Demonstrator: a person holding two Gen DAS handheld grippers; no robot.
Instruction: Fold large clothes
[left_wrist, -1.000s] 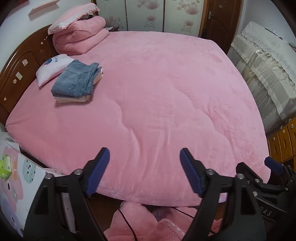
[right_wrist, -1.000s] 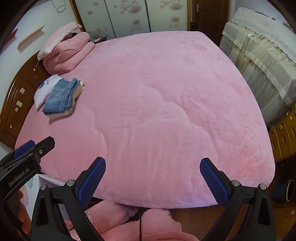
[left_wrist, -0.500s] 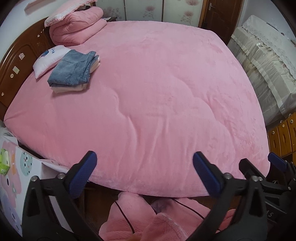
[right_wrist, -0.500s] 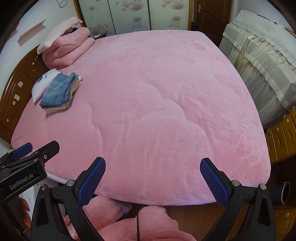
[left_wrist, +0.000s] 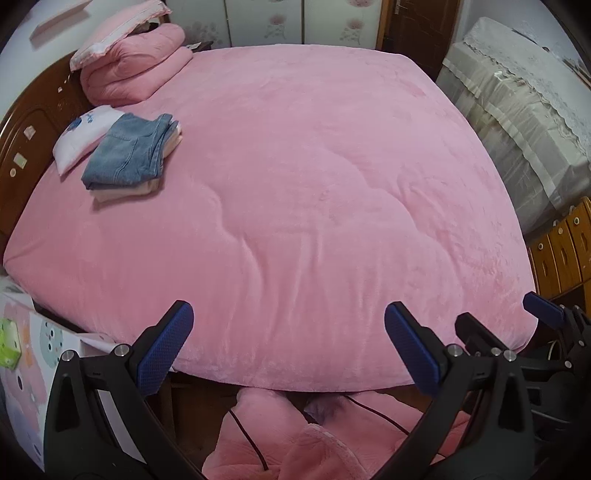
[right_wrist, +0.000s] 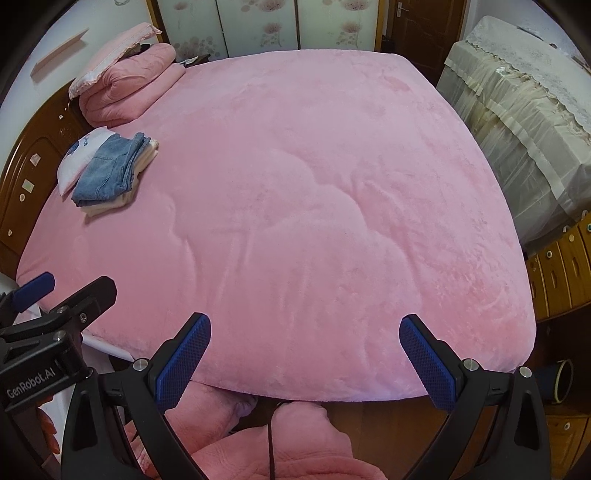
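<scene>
- The quilt (left_wrist: 295, 206) lies spread across the whole bed.
- The stack of folded clothes (left_wrist: 129, 155) rests on the quilt at its far left, near the headboard (left_wrist: 26, 125).
- A small pillow (left_wrist: 79, 136) lies partly under the stack, on the headboard side.
- A folded duvet (left_wrist: 133, 70) sits behind both, in the far left corner, with a pillow (left_wrist: 110, 33) on top.
- A covered piece of furniture (left_wrist: 517, 122) stands right of the bed.

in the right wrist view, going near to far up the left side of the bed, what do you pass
left gripper at the near corner → folded jeans stack → white pillow just behind it → folded pink quilt → pink pillow on top, by the headboard
</scene>
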